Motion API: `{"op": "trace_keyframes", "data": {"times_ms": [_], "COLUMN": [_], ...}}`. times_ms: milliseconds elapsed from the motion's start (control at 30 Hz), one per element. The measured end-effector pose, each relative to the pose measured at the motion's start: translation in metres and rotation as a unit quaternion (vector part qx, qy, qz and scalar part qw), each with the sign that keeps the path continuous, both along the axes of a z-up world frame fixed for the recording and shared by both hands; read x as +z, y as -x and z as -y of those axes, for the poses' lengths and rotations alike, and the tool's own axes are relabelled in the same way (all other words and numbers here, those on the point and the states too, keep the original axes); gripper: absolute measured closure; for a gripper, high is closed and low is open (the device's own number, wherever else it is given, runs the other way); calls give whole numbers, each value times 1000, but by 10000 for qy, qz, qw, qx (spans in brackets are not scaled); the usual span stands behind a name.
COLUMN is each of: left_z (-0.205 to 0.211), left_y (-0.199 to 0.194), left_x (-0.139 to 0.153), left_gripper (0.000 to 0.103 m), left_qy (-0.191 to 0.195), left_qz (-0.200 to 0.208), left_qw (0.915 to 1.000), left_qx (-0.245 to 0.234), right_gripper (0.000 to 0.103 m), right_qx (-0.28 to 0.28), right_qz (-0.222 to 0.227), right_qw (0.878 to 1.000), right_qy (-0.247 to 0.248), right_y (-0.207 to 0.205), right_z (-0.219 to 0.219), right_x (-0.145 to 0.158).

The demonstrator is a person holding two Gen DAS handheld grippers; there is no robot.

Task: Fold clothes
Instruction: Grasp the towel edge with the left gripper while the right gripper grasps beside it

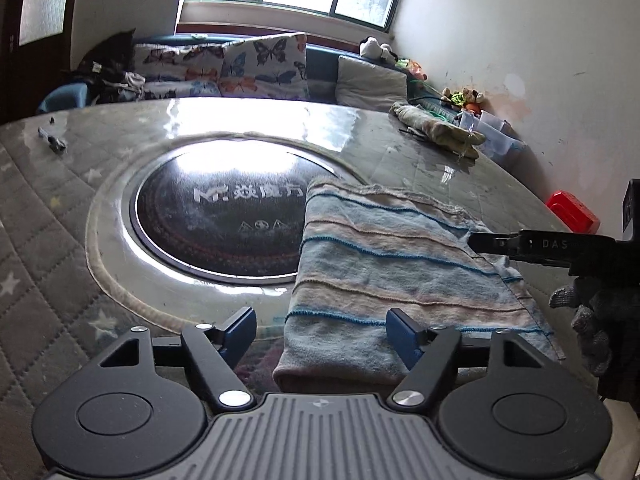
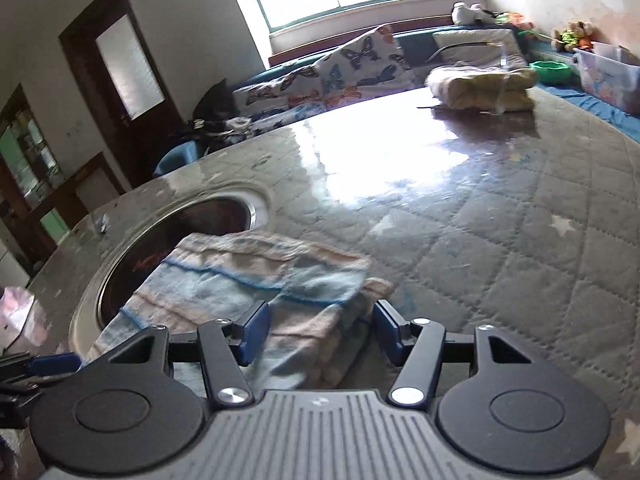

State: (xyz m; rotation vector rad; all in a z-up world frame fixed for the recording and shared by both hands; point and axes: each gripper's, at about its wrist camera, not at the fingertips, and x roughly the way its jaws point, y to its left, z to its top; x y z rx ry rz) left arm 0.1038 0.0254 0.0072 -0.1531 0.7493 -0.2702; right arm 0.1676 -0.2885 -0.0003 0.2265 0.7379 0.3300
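Observation:
A folded cloth [image 1: 380, 248] with pale blue and peach bands and thin blue stripes lies flat on the quilted table [image 1: 60, 240], partly over the round dark plate [image 1: 220, 220]. My left gripper [image 1: 322, 334] is open at the cloth's near left corner, its fingers on either side of the folded edge. A gloved hand [image 1: 592, 320] holds the right gripper [image 1: 480, 242], whose tip reaches over the cloth's right edge. In the right wrist view the right gripper [image 2: 320, 330] is open, with the layered corner of the cloth [image 2: 224, 280] between its fingers.
A yellowish folded cloth [image 1: 436, 128] lies at the table's far right, near a clear plastic bin [image 1: 496, 132] and a red box [image 1: 572, 210]. A small grey object [image 1: 52, 140] sits far left. Butterfly cushions [image 1: 260, 64] line the sofa behind the table.

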Motion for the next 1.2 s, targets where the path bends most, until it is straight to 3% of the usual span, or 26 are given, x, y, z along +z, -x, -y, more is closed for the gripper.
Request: {"op": "trace_keyframes", "data": {"times_ms": [67, 100, 233, 400, 500, 933, 1200], "left_z": [-2, -2, -4, -4, -2, 57, 95], "left_y": [-1, -1, -1, -2, -2, -36, -77], "left_x": [-1, -2, -2, 0, 5, 44, 55], "left_gripper": [32, 34, 39, 75, 86, 90, 90], "left_qy": [86, 129, 201, 268, 354, 124, -89], "left_qz": [-81, -119, -194, -271, -227, 259, 305], "left_qw": [9999, 9998, 9996, 9992, 9990, 9985, 9983], "left_qx": [-12, -15, -41, -90, -139, -462, -487], "right_gripper": [51, 58, 72, 83, 84, 86, 86], "right_qx": [47, 78, 132, 107, 137, 213, 190], "right_qz": [-3, -13, -114, -53, 110, 867, 879], "right_qw": [10000, 10000, 9993, 9983, 9982, 9960, 9951], "right_qy": [51, 31, -317, -569, -570, 83, 403], "right_y": [1, 1, -1, 0, 3, -24, -63], "right_z": [-4, -5, -2, 2, 3, 17, 31], "right_x": [0, 0, -3, 0, 10, 76, 87]}}
